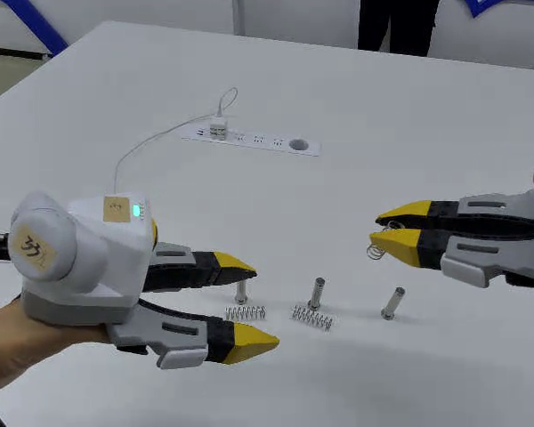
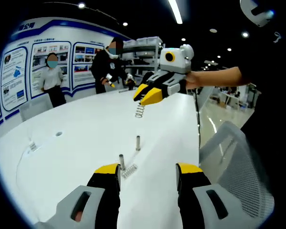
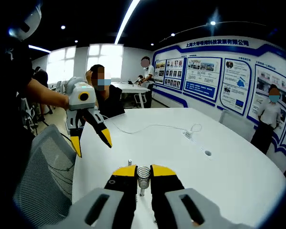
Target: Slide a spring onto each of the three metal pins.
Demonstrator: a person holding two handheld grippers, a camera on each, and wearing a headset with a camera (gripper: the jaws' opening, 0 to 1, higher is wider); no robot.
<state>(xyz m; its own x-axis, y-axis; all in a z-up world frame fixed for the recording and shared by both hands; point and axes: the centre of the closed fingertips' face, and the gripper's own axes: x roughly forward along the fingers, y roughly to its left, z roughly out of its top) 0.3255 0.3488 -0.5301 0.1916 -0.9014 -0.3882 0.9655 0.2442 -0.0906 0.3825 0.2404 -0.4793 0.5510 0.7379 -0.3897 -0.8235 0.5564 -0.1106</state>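
Three short metal pins (image 1: 241, 292) (image 1: 317, 292) (image 1: 393, 302) stand upright in a row on the white table (image 1: 356, 98). Two loose springs (image 1: 246, 312) (image 1: 311, 317) lie flat just in front of them. My left gripper (image 1: 262, 302) is open, its yellow tips straddling the left pin and left spring; that pin (image 2: 121, 162) and spring (image 2: 129, 171) also sit between its tips in the left gripper view. My right gripper (image 1: 376, 228) hovers above the table to the right, shut on a third spring (image 3: 143, 177), which hangs from its tips (image 1: 375, 252).
A white power strip (image 1: 254, 140) with a plugged-in adapter and thin cable (image 1: 218, 129) lies further back on the table. A grey mesh chair (image 2: 238, 157) stands by the table edge. Several people stand by the wall posters in the background.
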